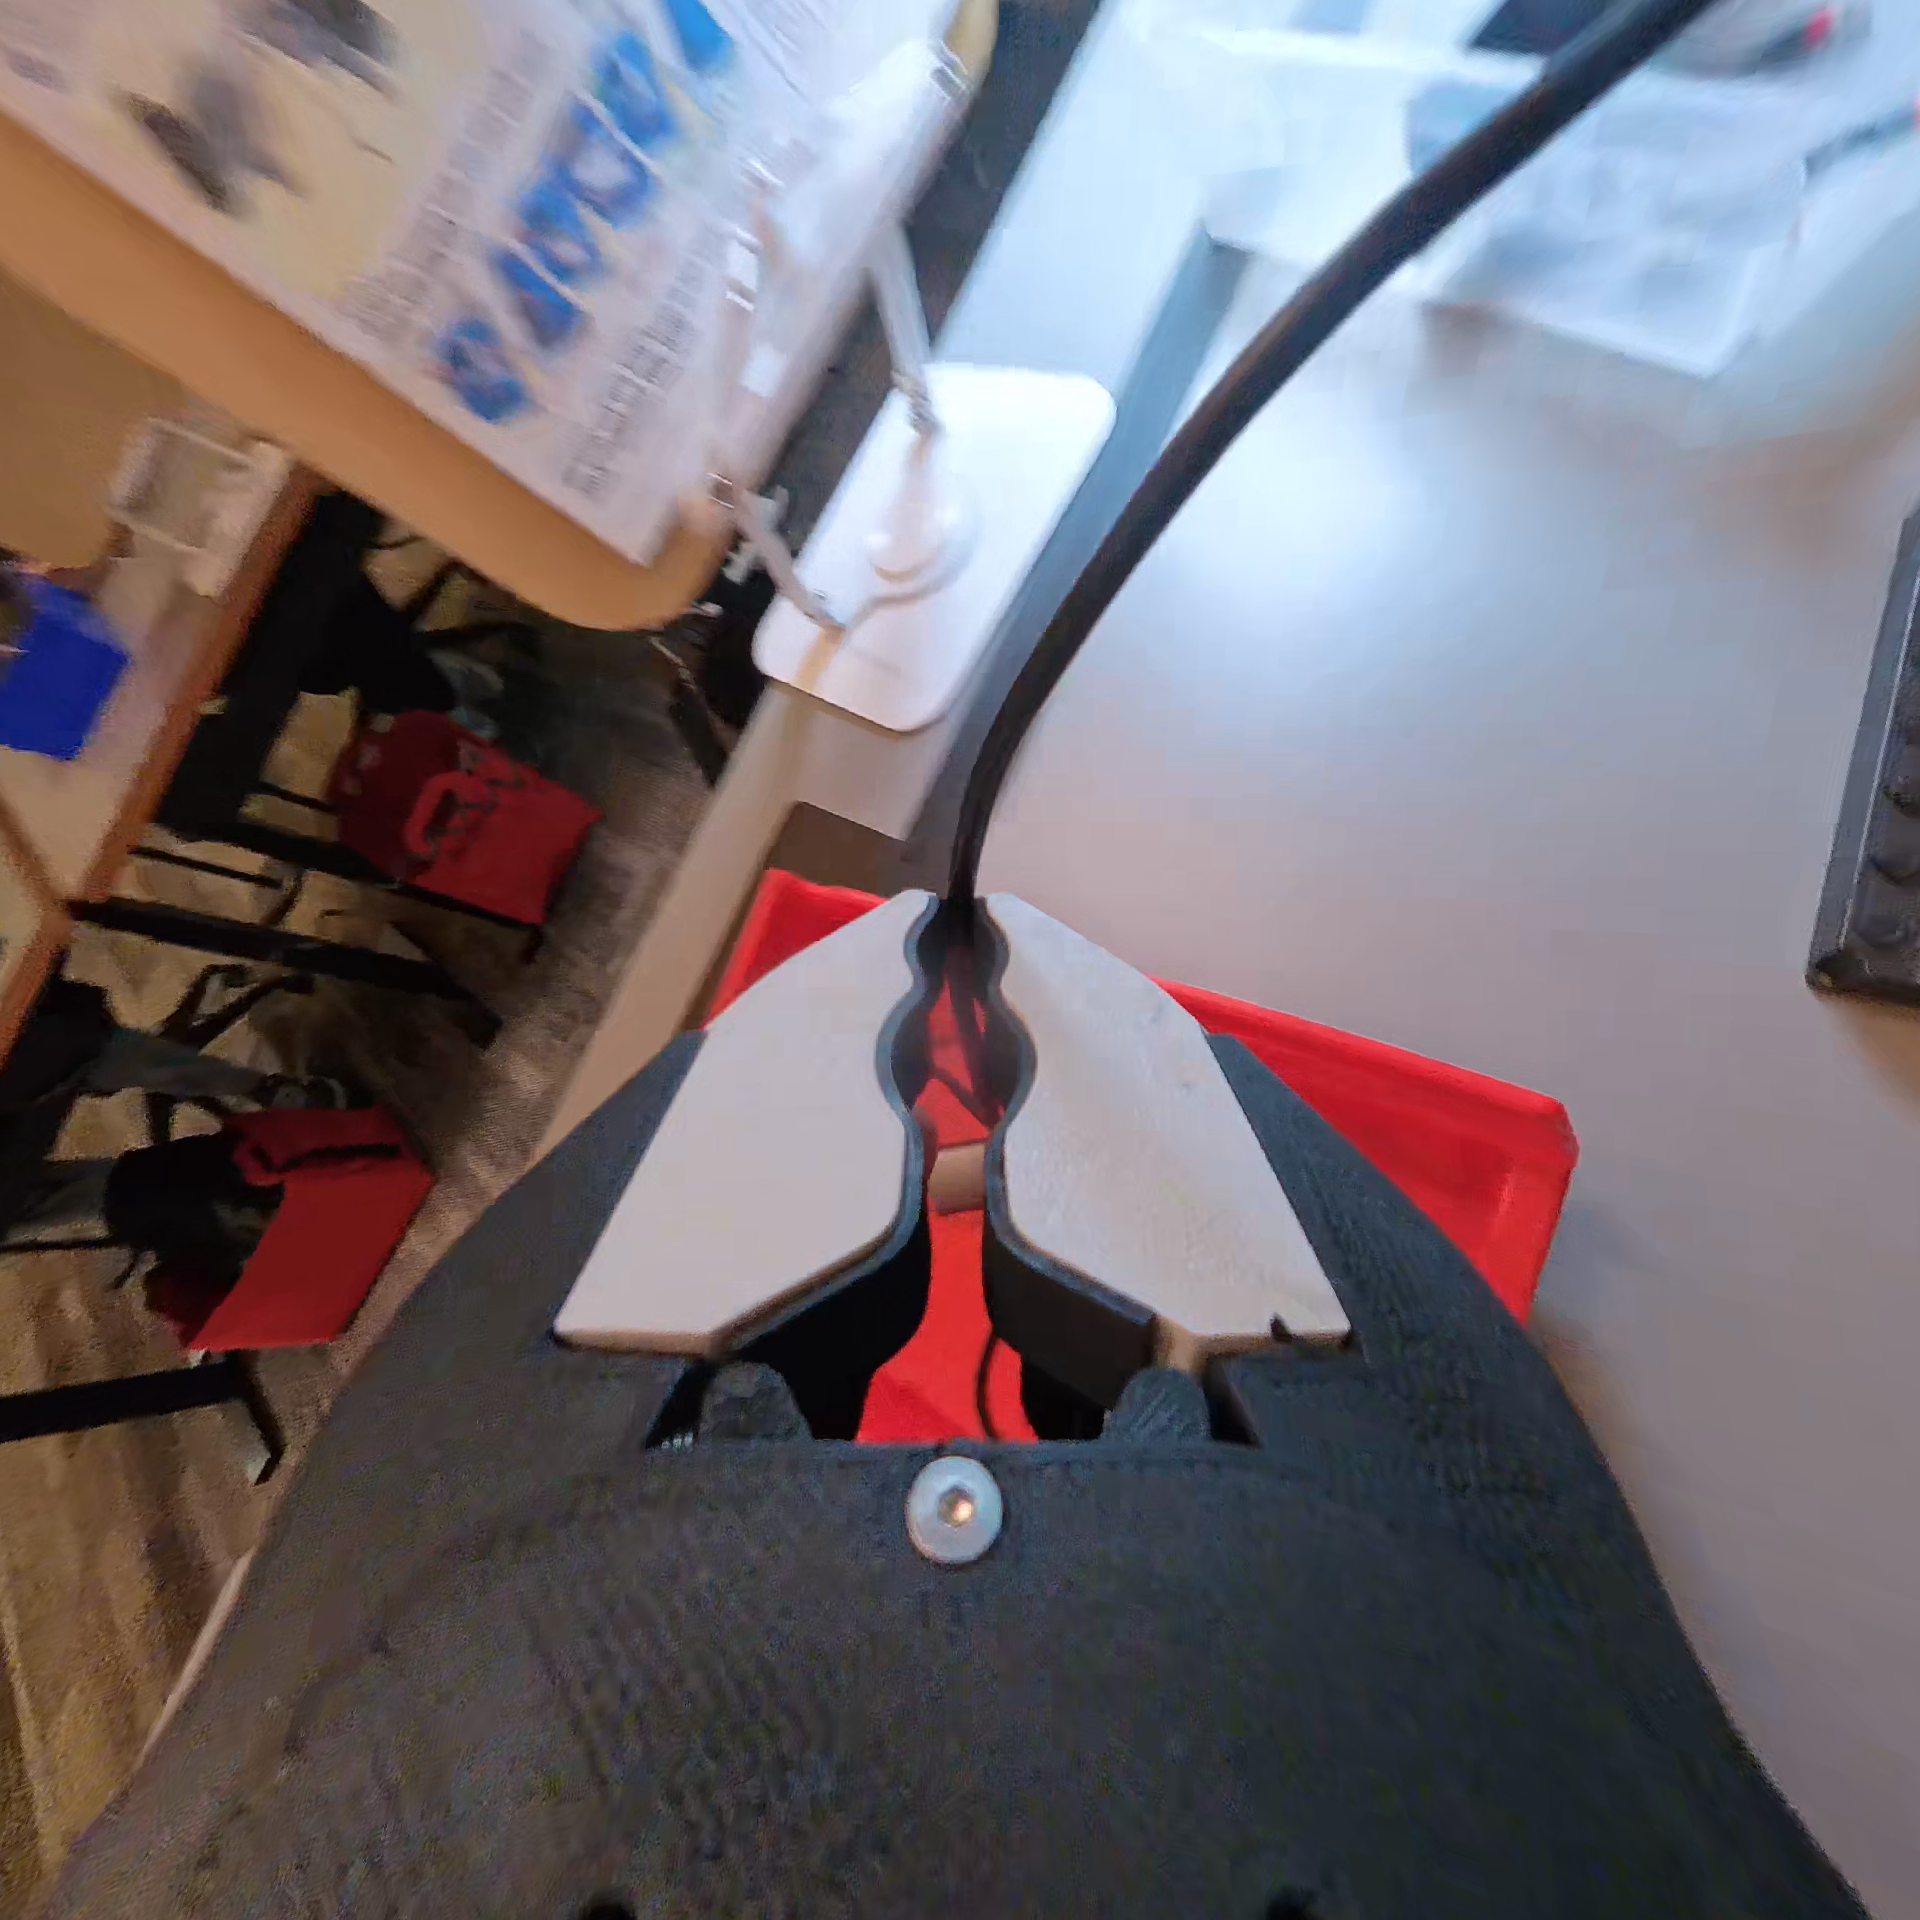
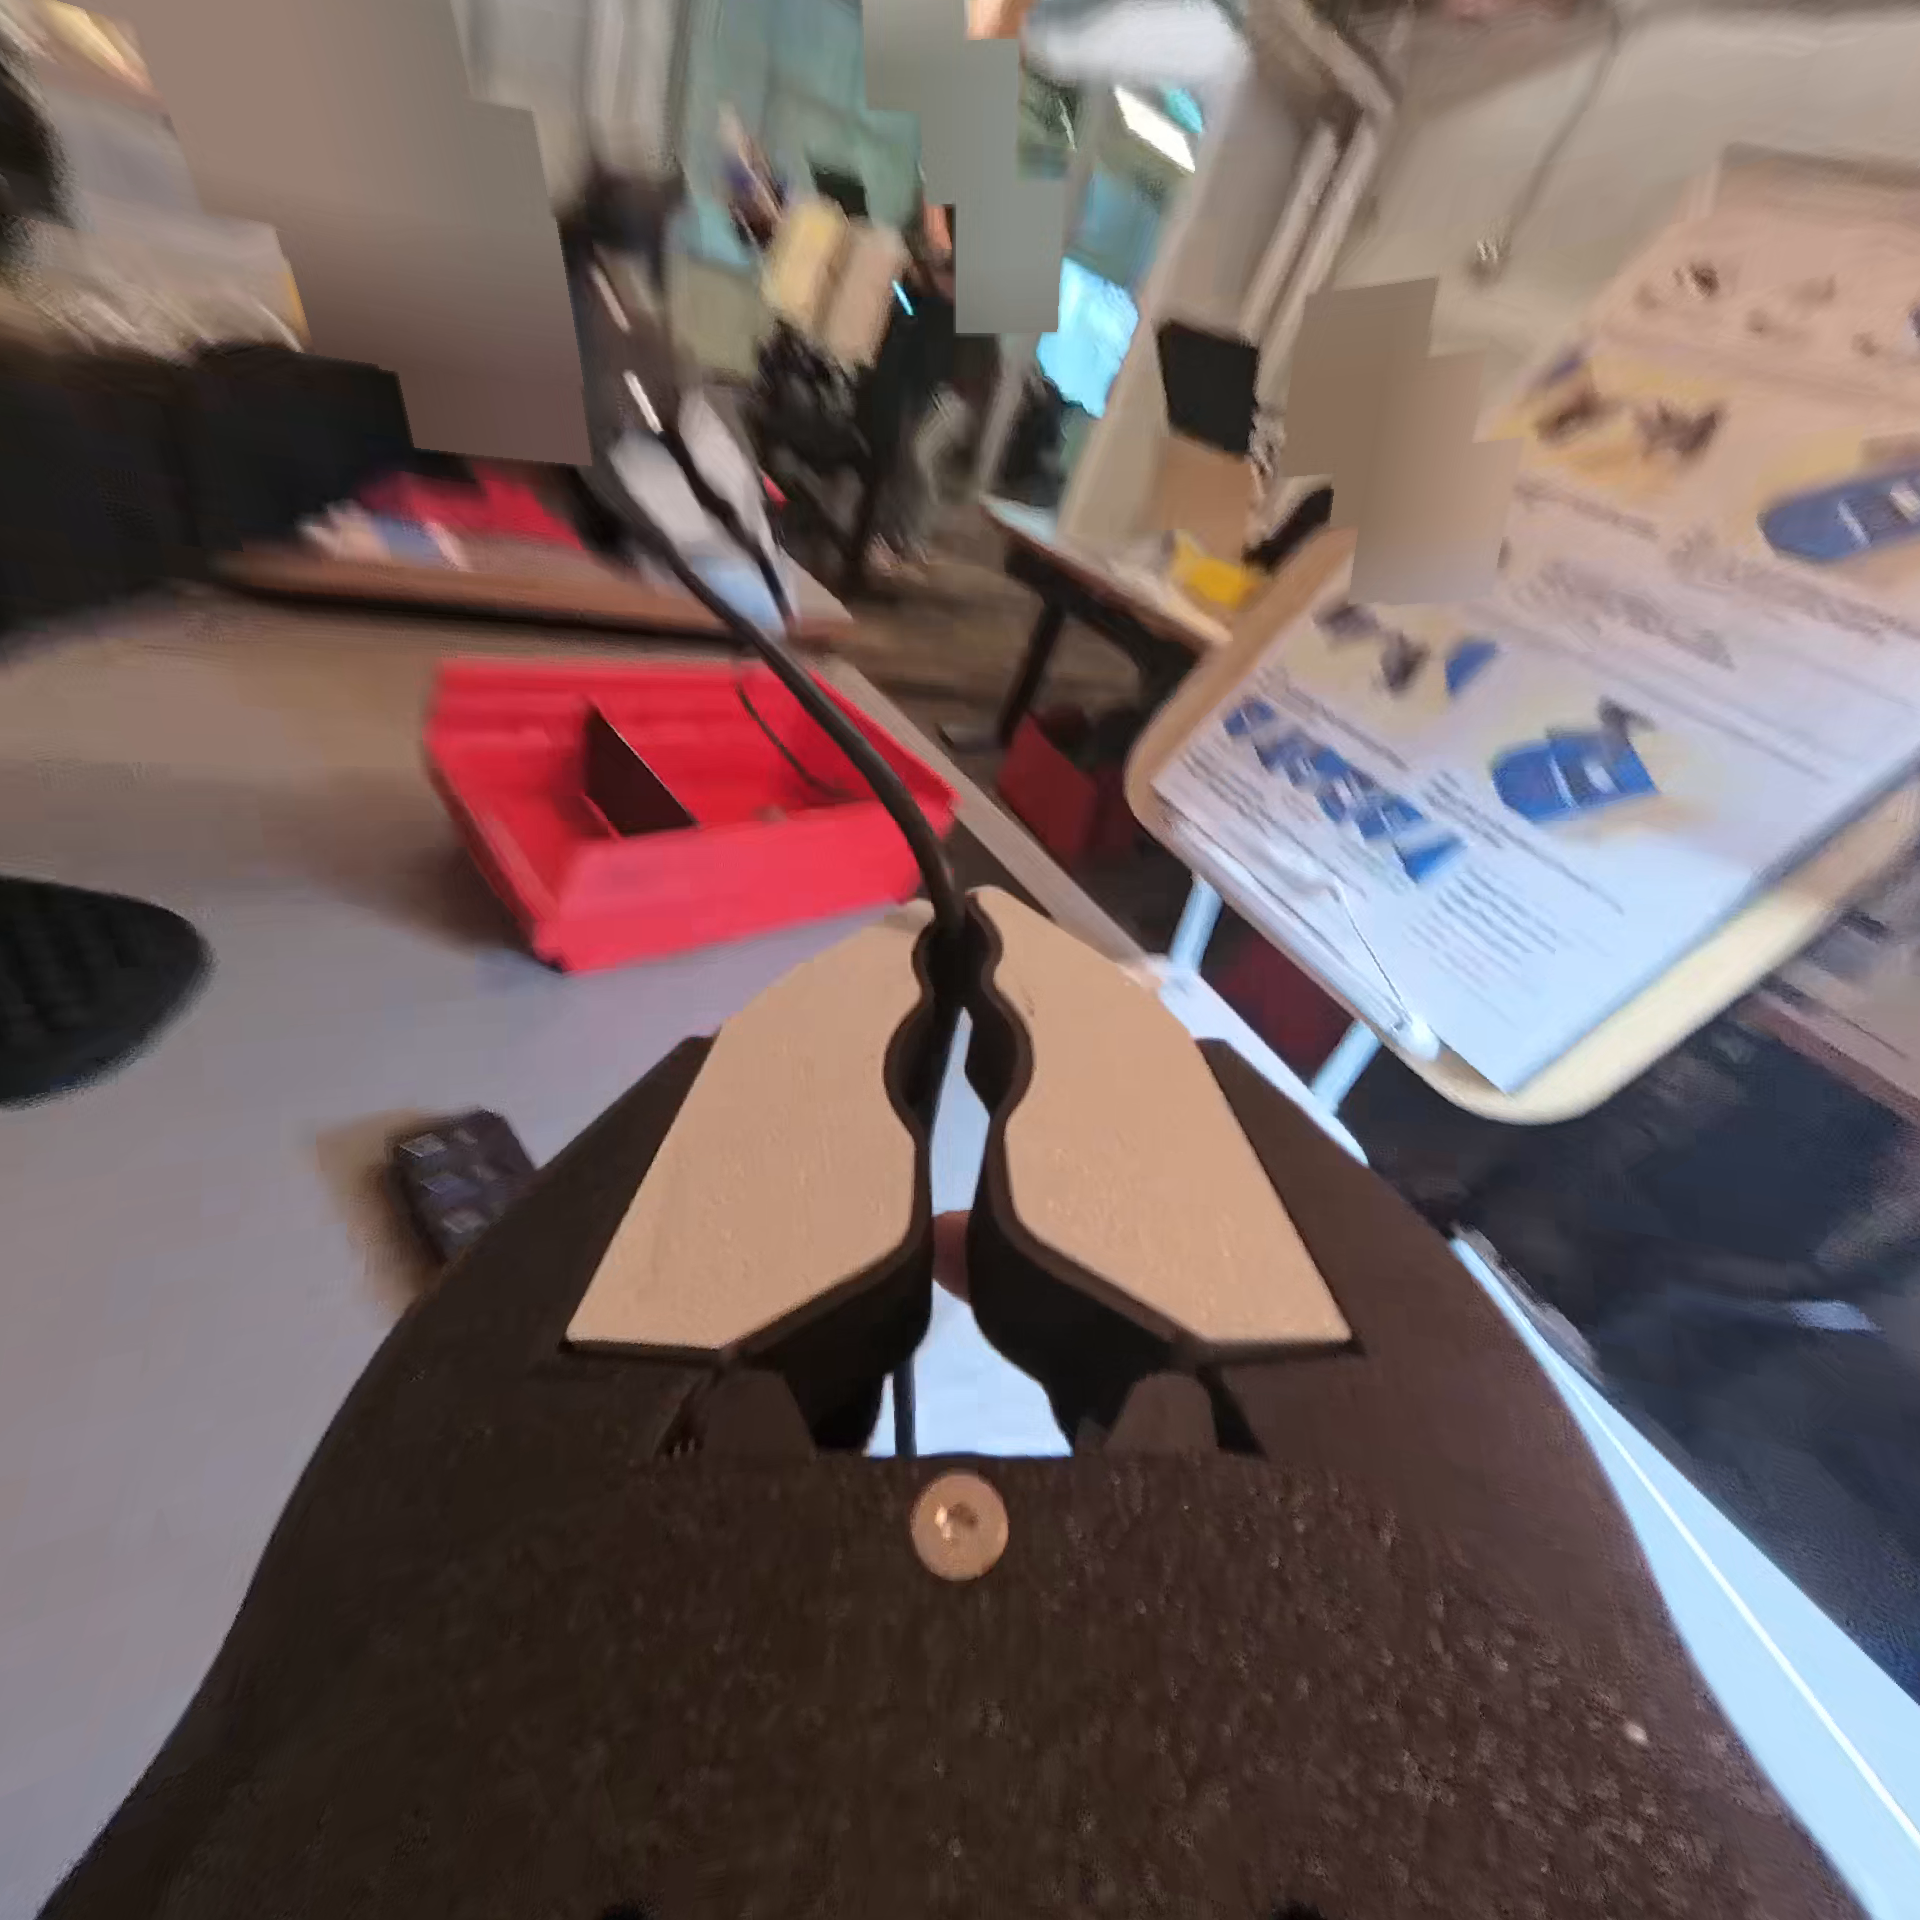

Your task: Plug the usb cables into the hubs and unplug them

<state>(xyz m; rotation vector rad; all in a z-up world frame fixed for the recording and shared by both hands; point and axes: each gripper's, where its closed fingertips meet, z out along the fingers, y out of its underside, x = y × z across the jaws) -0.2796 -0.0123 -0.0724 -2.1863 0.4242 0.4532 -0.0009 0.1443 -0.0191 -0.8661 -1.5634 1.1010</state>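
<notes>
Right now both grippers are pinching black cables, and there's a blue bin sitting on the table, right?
Nearly. The bin on the table is red, not blue, as the right wrist view shows. The left gripper and right gripper do each pinch a black cable.

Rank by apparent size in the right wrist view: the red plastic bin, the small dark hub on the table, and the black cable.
1. Red plastic bin, largest.
2. Black cable, long but thin.
3. Small dark hub, smallest, though nearer the camera and partly hidden by the right gripper.
</notes>
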